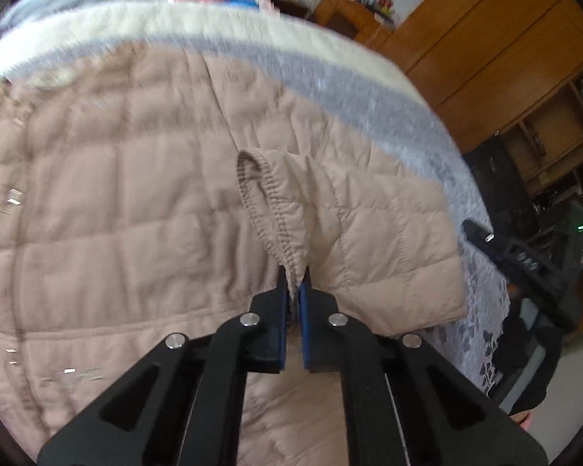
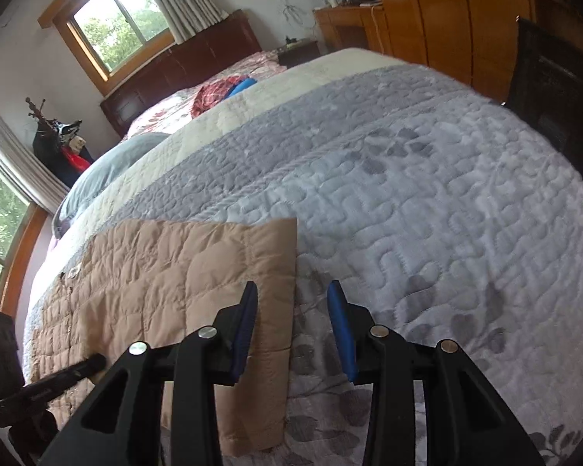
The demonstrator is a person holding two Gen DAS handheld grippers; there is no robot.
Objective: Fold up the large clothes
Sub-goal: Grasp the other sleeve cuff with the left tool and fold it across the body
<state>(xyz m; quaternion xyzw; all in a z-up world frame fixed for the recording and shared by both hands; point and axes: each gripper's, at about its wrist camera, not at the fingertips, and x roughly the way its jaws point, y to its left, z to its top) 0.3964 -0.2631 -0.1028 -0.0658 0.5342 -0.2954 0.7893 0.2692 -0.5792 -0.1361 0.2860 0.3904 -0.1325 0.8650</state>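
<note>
Bedroom, wooden wardrobe (image 2: 447, 19) at two o'clock; grey quilted bedspread (image 2: 408, 194) covers the bed. Tan puffer jacket (image 1: 116, 194) lies flat on it, filling the left view's nine o'clock side. Looks light, soft, slippery; likely slumps when lifted, so grip stitched edges. Left tongs (image 1: 294, 285) pinch the sleeve cuff (image 1: 276, 209). Right tongs (image 2: 291, 310) part-open, empty, over the jacket's edge.
</note>
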